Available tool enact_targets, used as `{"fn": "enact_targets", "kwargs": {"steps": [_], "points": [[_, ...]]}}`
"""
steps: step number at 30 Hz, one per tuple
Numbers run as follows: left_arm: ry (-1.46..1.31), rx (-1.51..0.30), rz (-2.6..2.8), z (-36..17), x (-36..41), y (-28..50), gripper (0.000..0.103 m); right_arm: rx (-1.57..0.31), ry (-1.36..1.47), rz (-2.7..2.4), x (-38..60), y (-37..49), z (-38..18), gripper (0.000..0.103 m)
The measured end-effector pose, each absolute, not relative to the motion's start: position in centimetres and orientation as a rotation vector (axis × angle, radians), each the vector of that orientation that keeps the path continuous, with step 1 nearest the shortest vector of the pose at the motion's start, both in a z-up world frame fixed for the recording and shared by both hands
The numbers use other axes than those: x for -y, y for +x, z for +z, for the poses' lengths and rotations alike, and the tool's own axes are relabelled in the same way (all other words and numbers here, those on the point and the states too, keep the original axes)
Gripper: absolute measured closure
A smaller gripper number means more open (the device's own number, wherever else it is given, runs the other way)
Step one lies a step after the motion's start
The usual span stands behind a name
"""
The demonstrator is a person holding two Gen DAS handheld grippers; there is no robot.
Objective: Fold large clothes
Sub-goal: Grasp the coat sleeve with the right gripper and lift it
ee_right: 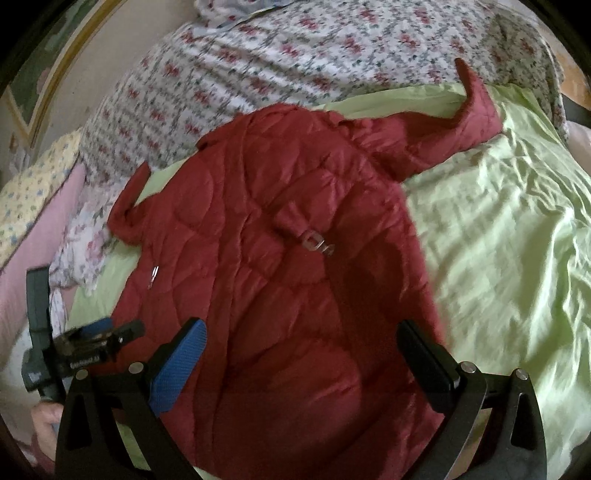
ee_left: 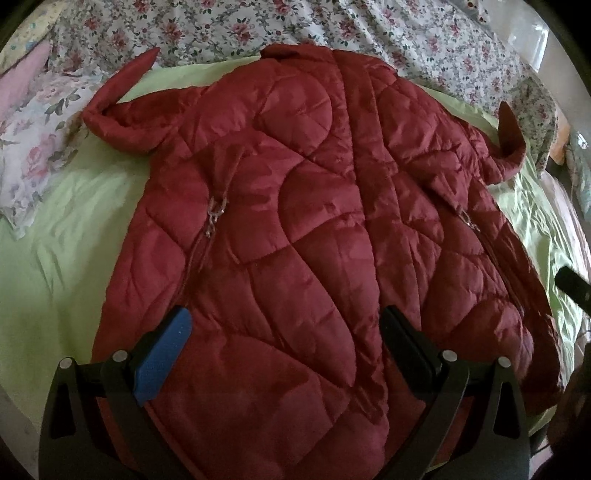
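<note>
A dark red quilted jacket lies spread flat, front up, on a light green bedsheet, collar far, hem near, sleeves sticking out to both sides. My left gripper is open and empty, hovering over the jacket's lower part. In the right wrist view the same jacket lies left of centre, with a buckled strap on it. My right gripper is open and empty above the jacket's lower right edge. The left gripper shows at the lower left of that view.
A floral quilt is bunched along the far side of the bed. A floral pillow and pink bedding lie at the left. Bare green sheet stretches right of the jacket.
</note>
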State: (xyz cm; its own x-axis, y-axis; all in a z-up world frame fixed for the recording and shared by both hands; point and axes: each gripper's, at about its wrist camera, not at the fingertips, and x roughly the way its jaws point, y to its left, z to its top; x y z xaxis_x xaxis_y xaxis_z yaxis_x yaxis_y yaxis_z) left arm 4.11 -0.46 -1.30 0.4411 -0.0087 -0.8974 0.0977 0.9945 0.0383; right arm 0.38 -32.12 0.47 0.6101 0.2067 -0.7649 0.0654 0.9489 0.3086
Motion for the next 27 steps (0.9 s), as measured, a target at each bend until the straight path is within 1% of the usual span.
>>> {"fn": "enact_targets", "kwargs": {"steps": [9, 16, 21, 27], "points": [[0.078, -1.089, -0.055, -1.3, -0.5, 5.5, 0.001, -0.846, 0.373, 0.009, 37.6, 4.3, 2.0, 0.0], [0.076, -1.103, -0.044, -1.5, -0.9, 6.5, 0.001, -0.789, 0.39, -0.113, 43.6, 8.3, 2.7, 0.002], [0.061, -1.102, -0.048, -1.4, -1.0, 7.2, 0.001, -0.78, 0.385, -0.19, 46.7, 11.4, 2.3, 0.003], [0.049, -1.1, -0.06, -1.6, -1.1, 8.0, 0.001, -0.759, 0.384, -0.304, 51.7, 16.3, 2.0, 0.006]]}}
